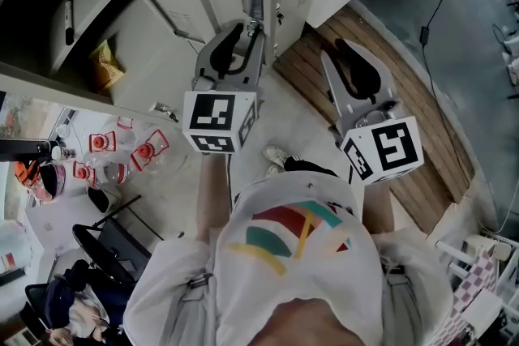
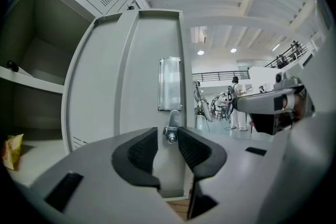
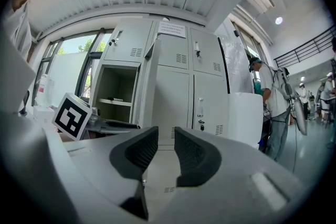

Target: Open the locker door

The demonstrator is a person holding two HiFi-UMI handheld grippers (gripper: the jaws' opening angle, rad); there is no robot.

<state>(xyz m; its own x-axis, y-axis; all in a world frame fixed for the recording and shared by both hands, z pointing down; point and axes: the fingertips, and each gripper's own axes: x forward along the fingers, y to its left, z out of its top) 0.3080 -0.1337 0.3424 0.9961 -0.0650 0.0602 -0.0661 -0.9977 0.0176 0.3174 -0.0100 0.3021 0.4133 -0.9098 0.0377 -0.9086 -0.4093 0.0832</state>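
The locker door stands open, swung out from its compartment, and it fills the middle of the left gripper view with its face turned to the camera. A clear label holder sits on the door, and just below it a small metal latch sticks out near the door's free edge. The left gripper is held level at that latch, its fingers well apart. The latch stands between their tips, close to the right-hand pad, but neither pad clearly presses on it. Inside the compartment a shelf crosses the back wall, and a yellow packet lies on the compartment's floor at the far left. In the head view both grippers reach forward from the person's chest, each with its marker cube toward the body. The right gripper is apart from the door, over a strip of wooden planks. Its own view shows the fingers a narrow gap apart with nothing between them — they point toward a row of closed lockers. A person stands at the right of those lockers, beside a white block.
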